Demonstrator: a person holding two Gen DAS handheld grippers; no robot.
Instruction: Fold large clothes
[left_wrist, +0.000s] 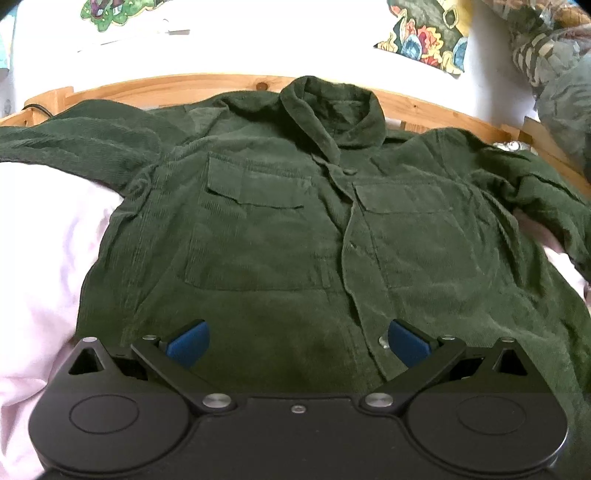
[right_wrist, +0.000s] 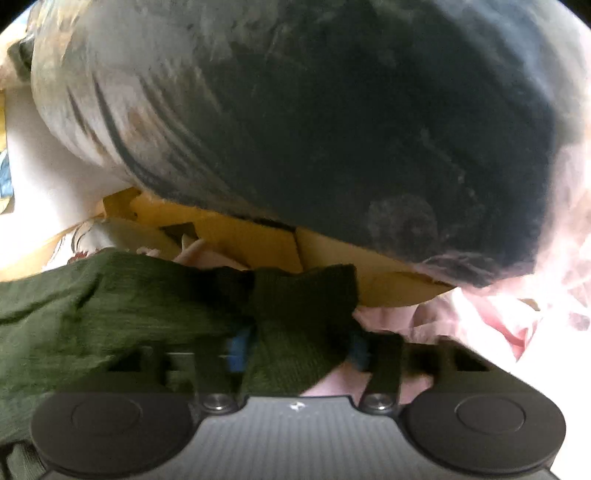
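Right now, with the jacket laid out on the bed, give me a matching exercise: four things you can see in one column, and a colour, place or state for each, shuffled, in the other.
Things:
1. left gripper
2. right gripper
3. jacket collar
4. bedsheet

Descriptions:
A. pale pink
B. closed on the green jacket sleeve
C. open, nothing gripped, over the jacket front
D. at the far end, next to the wooden bed frame

Pairs: 1-C, 2-B, 3-D, 4-A

Home bedroom: wooden bed frame (left_wrist: 155, 85), pink sheet (left_wrist: 44, 258).
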